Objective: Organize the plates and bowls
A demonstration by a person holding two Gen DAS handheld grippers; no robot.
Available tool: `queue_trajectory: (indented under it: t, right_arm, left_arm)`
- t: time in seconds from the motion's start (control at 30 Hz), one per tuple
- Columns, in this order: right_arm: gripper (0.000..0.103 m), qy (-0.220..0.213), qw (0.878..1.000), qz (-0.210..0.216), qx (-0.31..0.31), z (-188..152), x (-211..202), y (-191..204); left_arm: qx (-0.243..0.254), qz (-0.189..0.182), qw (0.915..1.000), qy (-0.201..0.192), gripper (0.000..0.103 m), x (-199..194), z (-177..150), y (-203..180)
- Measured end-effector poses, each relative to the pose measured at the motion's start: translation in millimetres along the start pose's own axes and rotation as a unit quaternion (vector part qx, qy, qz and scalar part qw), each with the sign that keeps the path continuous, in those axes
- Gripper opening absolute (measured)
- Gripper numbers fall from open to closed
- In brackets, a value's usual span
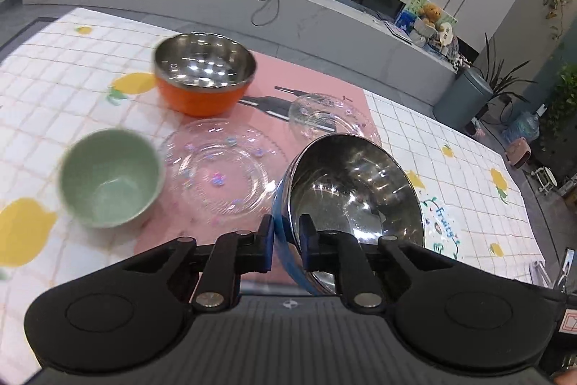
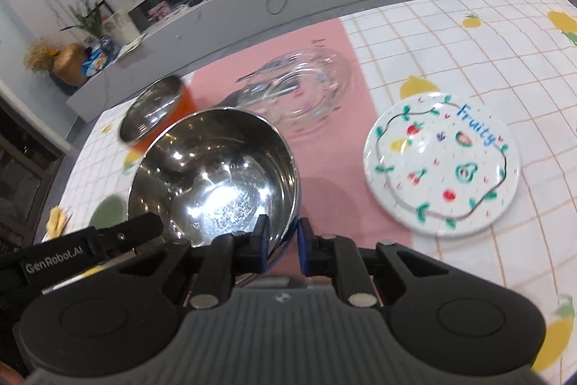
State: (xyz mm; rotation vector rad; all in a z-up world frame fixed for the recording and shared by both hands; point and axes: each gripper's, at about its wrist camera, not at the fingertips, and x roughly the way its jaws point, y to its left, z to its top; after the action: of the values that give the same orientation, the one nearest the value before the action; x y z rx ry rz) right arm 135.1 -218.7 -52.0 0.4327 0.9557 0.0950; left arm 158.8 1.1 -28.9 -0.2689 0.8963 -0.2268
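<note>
Behind the table a long grey media shelf is running across the top of both frames, with a dark screen above it. On the table a white checked cloth (image 1: 54,74) with yellow fruits is lying, and a pink mat (image 2: 324,168) is lying over its middle.

I am holding one steel bowl with a blue outside (image 1: 346,190) with both tools. I am pinching its near rim with my left gripper (image 1: 286,237) at lower centre of the left view, and the same rim with my right gripper (image 2: 283,242) at lower centre of the right view. The bowl is tilting.

In the left view an orange steel bowl (image 1: 203,74) is standing at upper centre, a green bowl (image 1: 110,177) at left, and two clear glass plates (image 1: 220,172) on the mat.

At right in the right view a white plate (image 2: 441,165) is reading "Fruity" in blue letters. On the other tool at lower left I am reading "GenRobot.AI".
</note>
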Motion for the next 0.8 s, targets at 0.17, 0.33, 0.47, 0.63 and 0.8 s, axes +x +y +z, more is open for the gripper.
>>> queue_trajectory:
  t: [0.17,0.33,0.47,0.63,0.8]
  right_arm:
    - [0.014,0.008,1.0,0.024,-0.01,-32.2,-23.9,13.8]
    - [0.014,0.027,0.999,0.04,-0.016,-64.1,-35.5,24.8]
    - [0.014,0.052,0.997,0.055,-0.003,-81.7,-32.2,28.5]
    - [0.015,0.057,0.997,0.056,-0.008,-88.6,-32.0,34.7]
    - [0.015,0.069,0.996,0.057,-0.01,-89.0,-26.9,34.5]
  left_arm:
    - [-0.027,0.011,0.9994,0.015,0.016,-28.5,-25.8,20.1]
    - [-0.052,0.024,0.9981,0.02,0.015,-49.5,-44.5,39.2]
    - [-0.055,0.045,0.9971,0.025,0.015,-54.5,-54.0,45.5]
    - [-0.073,0.057,0.9946,0.048,0.013,-46.3,-67.4,57.8]
    - [-0.074,0.063,0.9938,0.053,0.013,-46.6,-72.7,62.3]
